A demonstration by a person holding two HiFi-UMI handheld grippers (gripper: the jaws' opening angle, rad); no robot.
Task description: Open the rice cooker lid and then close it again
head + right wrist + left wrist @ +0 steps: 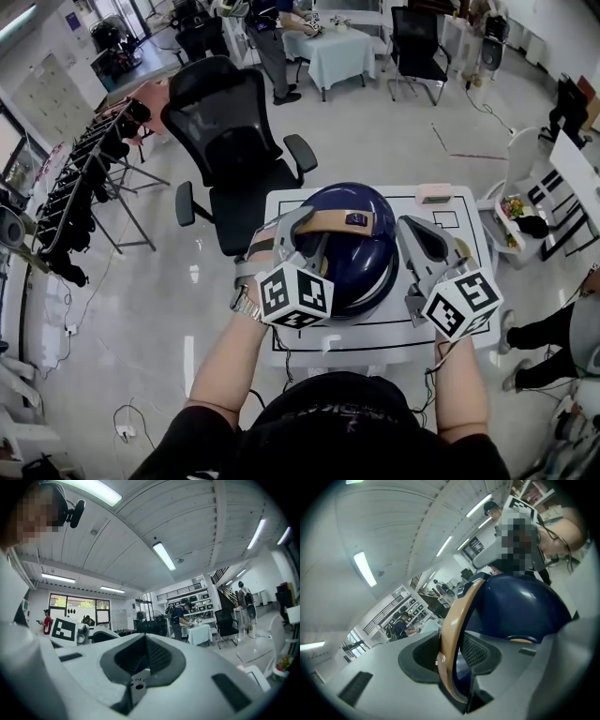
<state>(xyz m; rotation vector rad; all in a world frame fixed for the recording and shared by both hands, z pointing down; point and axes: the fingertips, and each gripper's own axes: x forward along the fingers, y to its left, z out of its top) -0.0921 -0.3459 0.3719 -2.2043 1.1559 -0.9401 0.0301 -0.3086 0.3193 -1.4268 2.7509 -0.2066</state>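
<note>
A dark blue, dome-shaped rice cooker [361,253] stands on a white table [441,323] with its lid down. A tan carrying handle [328,222] arcs over its top. My left gripper [305,232] is at the cooker's left side, and its jaws hold the handle's left part. In the left gripper view the tan handle [452,639] runs up between the jaws of my left gripper [452,660], with the blue lid [520,606] behind it. My right gripper [412,234] hovers by the cooker's right side. It is shut and empty, and in its own view [145,660] it points out into the room.
A small pink object [434,194] lies at the table's far edge. A black office chair [230,141] stands just behind the table. A rack of dark items [84,178] is at the left, a white stand [520,216] at the right, and a person's legs [562,337] at the right edge.
</note>
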